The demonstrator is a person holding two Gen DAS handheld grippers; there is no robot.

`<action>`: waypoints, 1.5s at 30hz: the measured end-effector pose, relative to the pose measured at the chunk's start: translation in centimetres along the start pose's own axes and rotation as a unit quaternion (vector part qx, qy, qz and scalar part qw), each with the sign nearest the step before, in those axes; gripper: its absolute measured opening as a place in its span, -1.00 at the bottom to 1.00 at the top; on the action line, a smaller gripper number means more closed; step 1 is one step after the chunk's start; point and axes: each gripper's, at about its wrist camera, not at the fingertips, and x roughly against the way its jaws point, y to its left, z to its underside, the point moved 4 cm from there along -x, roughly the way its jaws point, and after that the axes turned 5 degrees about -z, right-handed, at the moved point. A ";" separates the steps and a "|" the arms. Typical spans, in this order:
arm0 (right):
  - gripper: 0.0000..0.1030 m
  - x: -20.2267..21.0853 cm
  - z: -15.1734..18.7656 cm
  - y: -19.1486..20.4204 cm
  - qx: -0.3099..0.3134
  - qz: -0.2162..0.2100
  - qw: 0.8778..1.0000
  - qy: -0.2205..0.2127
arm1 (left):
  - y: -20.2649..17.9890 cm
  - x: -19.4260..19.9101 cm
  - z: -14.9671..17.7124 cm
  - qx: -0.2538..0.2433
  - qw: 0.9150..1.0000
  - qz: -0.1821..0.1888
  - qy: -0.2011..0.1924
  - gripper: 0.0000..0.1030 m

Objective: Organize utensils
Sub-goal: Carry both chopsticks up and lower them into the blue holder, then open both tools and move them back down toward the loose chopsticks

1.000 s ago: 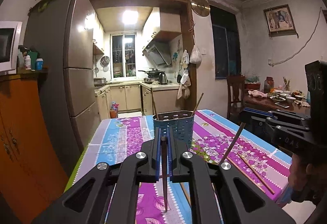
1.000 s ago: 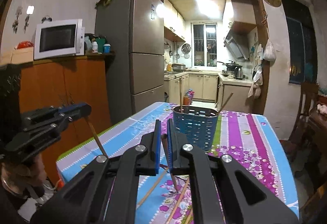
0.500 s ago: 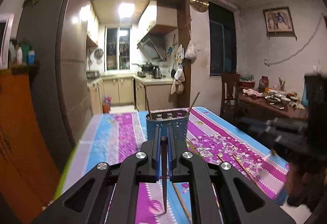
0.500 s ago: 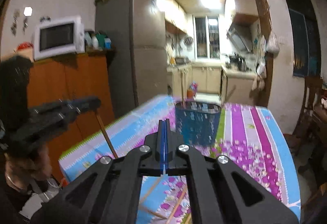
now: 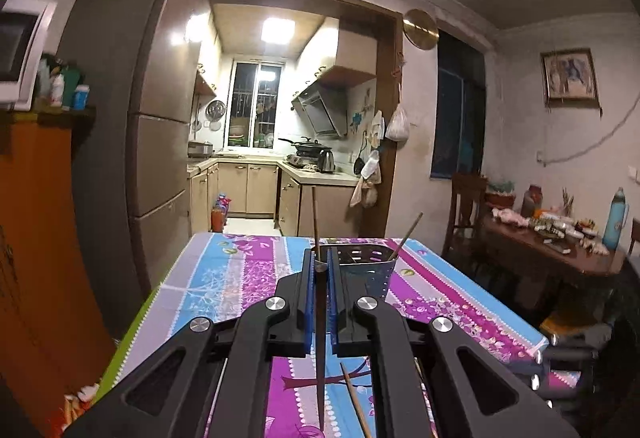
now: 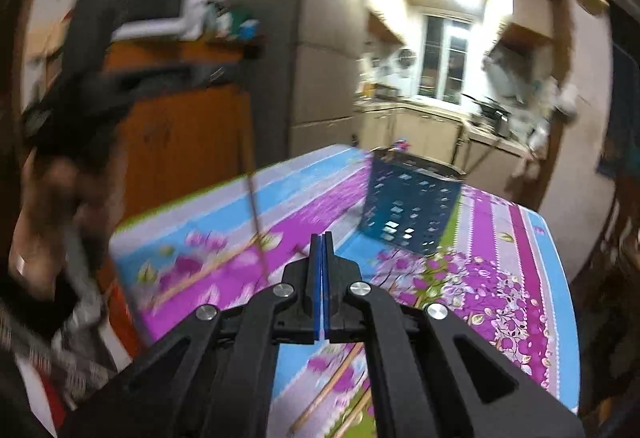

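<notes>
A dark chopstick [image 5: 320, 350] is pinched upright in the left gripper [image 5: 320, 270], just short of the blue holder [image 5: 376, 270] on the floral tablecloth [image 5: 224, 278]. It's probably light, stiff and slippery, so it's best gripped mid-shaft. The right gripper [image 6: 321, 238] is pressed together on nothing, with loose chopsticks [image 6: 328, 386] left below.

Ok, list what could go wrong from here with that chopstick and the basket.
1. The left claw pinches the dark chopstick near its top, with most of it hanging below; it may pivot or slip on the way to the blue basket.
2. Two sticks already lean in the basket; a lowered tip could knock them or catch the rim.
3. The right claw is shut and empty, its view blurred; it may scatter the loose chopsticks on the tablecloth.
</notes>
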 end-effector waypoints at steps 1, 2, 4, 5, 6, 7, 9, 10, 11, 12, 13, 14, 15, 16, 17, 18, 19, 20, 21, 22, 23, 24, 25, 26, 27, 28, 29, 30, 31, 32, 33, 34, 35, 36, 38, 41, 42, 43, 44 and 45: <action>-1.00 0.0 0.5 0.0 0.011 0.014 1.000 0.008 | 0.0 0.1 0.1 0.003 1.000 0.005 0.001 -0.86; -1.00 0.1 0.8 -0.4 0.011 0.026 1.000 0.012 | 0.0 0.3 0.4 0.002 1.000 0.009 0.000 -0.86; -1.00 0.2 1.2 -2.7 -0.017 0.043 0.999 0.024 | 0.0 0.7 0.6 -0.011 1.000 0.007 -0.005 -0.86; -1.00 0.3 1.3 -3.9 -0.033 0.054 0.998 0.026 | -0.1 0.9 0.5 -0.016 1.000 0.003 -0.007 -0.86; -1.00 0.6 1.3 -4.6 -0.044 0.060 0.997 0.027 | -0.1 1.0 0.4 -0.018 1.000 0.002 -0.009 -0.86; -1.00 0.7 1.4 -5.2 -0.054 0.061 0.996 0.029 | -0.2 1.2 0.4 -0.016 1.000 0.004 -0.010 -0.86; -1.00 0.8 2.0 -5.9 -0.073 0.054 0.995 0.041 | -0.3 1.4 0.4 -0.017 1.000 0.006 -0.012 -0.86; -1.00 0.6 2.5 -5.8 -0.077 0.047 0.995 0.049 | -0.3 1.4 0.4 -0.020 1.000 0.006 -0.012 -0.86; -1.00 0.4 3.3 -5.1 -0.078 0.035 0.994 0.064 | -0.5 1.4 0.4 -0.024 1.000 0.006 -0.013 -0.86; -1.00 0.1 4.2 -4.3 -0.073 0.031 0.994 0.078 | -0.8 1.5 0.3 -0.027 0.999 0.008 -0.015 -0.86; -1.00 -0.1 5.0 -3.7 -0.069 0.027 0.993 0.087 | -0.9 1.6 0.3 -0.030 0.999 0.008 -0.017 -0.86; -1.00 -0.2 6.0 -2.8 -0.070 0.018 0.992 0.101 | -0.9 1.5 0.3 -0.033 0.999 0.007 -0.019 -0.86; -1.00 -0.4 6.9 -2.2 -0.078 0.008 0.991 0.110 | -1.0 1.5 0.4 -0.035 0.999 0.009 -0.018 -0.86; -1.00 -0.6 7.7 -1.5 -0.088 -0.002 0.989 0.122 | -1.0 1.3 0.5 -0.035 0.999 0.011 -0.016 -0.85; -1.00 -1.1 9.0 0.0 -0.083 -0.011 0.987 0.140 | -0.9 1.4 0.6 -0.034 0.999 0.011 -0.020 -0.85; -1.00 -1.3 9.9 1.0 -0.070 -0.002 0.986 0.149 | -0.9 1.5 0.7 -0.032 0.999 0.012 -0.022 -0.85; -0.99 -1.5 10.4 1.7 -0.059 0.010 0.986 0.155 | -0.7 1.6 0.9 -0.031 0.999 0.013 -0.023 -0.85; -0.90 -1.8 11.2 2.2 -0.054 0.021 0.985 0.162 | -0.4 1.5 0.9 -0.030 0.999 0.017 -0.023 -0.85; -0.86 -2.1 11.7 2.2 -0.064 0.025 0.984 0.165 | -0.3 1.6 1.0 -0.029 0.999 0.019 -0.025 -0.85; -0.78 -2.1 12.0 1.9 -0.077 0.036 0.983 0.164 | -0.3 1.6 1.0 -0.030 0.999 0.018 -0.027 -0.85; -0.59 -2.2 12.3 1.4 -0.089 0.053 0.981 0.162 | -0.4 1.6 1.0 -0.031 0.999 0.019 -0.027 -0.85; -0.53 -2.3 12.5 1.2 -0.099 0.055 0.980 0.163 | -0.4 1.6 1.0 -0.031 0.999 0.022 -0.026 -0.85; -0.51 -2.3 12.6 1.2 -0.107 0.051 0.980 0.162 | -0.5 1.6 0.9 -0.033 0.999 0.024 -0.026 -0.85; -0.51 -2.3 12.7 1.3 -0.113 0.049 0.979 0.162 | -0.5 1.6 0.9 -0.034 0.999 0.026 -0.026 -0.85; -0.51 -2.4 12.8 1.5 -0.112 0.047 0.979 0.163 | -0.7 1.6 1.0 -0.037 0.999 0.028 -0.027 -0.85; -0.51 -2.6 12.9 1.8 -0.109 0.047 0.979 0.166 | -0.7 1.7 1.0 -0.037 0.998 0.030 -0.029 -0.85; -0.51 -2.8 12.9 1.9 -0.107 0.046 0.979 0.167 | -0.7 1.8 1.0 -0.037 0.998 0.031 -0.030 -0.85; -0.51 -3.0 12.9 1.9 -0.106 0.051 0.978 0.172 | -0.7 1.8 1.0 -0.036 0.998 0.034 -0.030 -0.85; -0.51 -3.0 13.0 1.9 -0.105 0.057 0.977 0.175 | -0.7 1.9 1.0 -0.037 0.998 0.036 -0.031 -0.86; -0.52 -3.1 13.2 1.9 -0.109 0.061 0.976 0.178 | -0.7 1.9 1.0 -0.038 0.998 0.036 -0.032 -0.86; -0.52 -3.1 13.2 1.8 -0.114 0.061 0.976 0.176 | -0.9 2.0 1.1 -0.042 0.998 0.036 -0.032 -0.86; -0.58 -3.0 13.3 1.8 -0.117 0.061 0.976 0.175 | -1.0 2.1 1.1 -0.046 0.998 0.035 -0.033 -0.86; -0.77 -3.0 13.3 1.8 -0.122 0.062 0.975 0.174 | -1.0 2.1 1.1 -0.049 0.998 0.034 -0.034 -0.86; -0.84 -3.2 13.3 1.8 -0.122 0.064 0.975 0.173 | -1.1 2.0 1.0 -0.052 0.998 0.032 -0.034 -0.87; -0.85 -3.1 13.3 1.8 -0.123 0.067 0.975 0.171 | -1.4 2.1 1.0 -0.057 0.997 0.031 -0.035 -0.89; -0.88 -2.9 13.2 1.5 -0.132 0.069 0.976 0.162 | -1.7 2.4 1.1 -0.063 0.997 0.020 -0.044 -0.92; -0.88 -2.6 13.1 1.3 -0.134 0.072 0.976 0.156 | -1.7 2.5 1.0 -0.060 0.997 0.020 -0.045 -0.92; -0.89 -2.3 12.8 1.1 -0.135 0.075 0.977 0.148 | -1.5 2.5 0.9 -0.057 0.997 0.022 -0.045 -0.92; -0.89 -2.2 12.6 1.0 -0.136 0.075 0.977 0.144 | -1.5 2.5 0.9 -0.056 0.997 0.021 -0.045 -0.92; -0.89 -1.9 12.4 0.9 -0.136 0.076 0.978 0.138 | -1.5 2.5 0.8 -0.056 0.997 0.020 -0.046 -0.93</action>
